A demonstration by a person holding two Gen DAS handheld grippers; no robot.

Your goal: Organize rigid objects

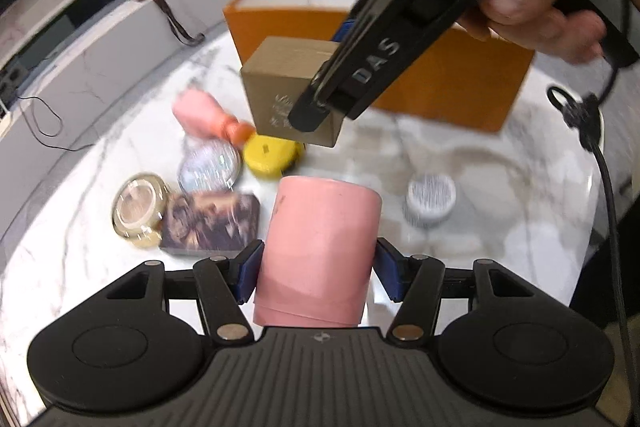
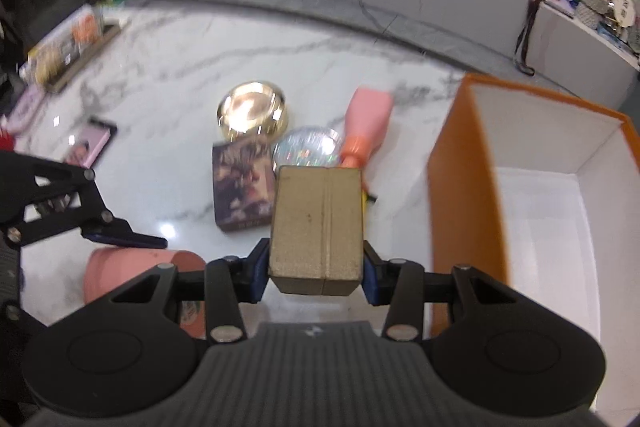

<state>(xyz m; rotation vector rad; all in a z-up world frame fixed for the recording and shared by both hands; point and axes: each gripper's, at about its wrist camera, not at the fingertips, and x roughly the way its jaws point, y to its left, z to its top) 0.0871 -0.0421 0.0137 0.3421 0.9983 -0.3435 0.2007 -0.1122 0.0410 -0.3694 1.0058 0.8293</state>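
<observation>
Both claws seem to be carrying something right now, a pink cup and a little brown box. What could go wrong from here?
The pink cup is pinched near its base by the left gripper, so it might tip or slip. The cardboard box in the right gripper hangs above the yellow case and pink bottle; dropped, it could scatter them. Both grippers are close together and could collide near the orange bin.
</observation>
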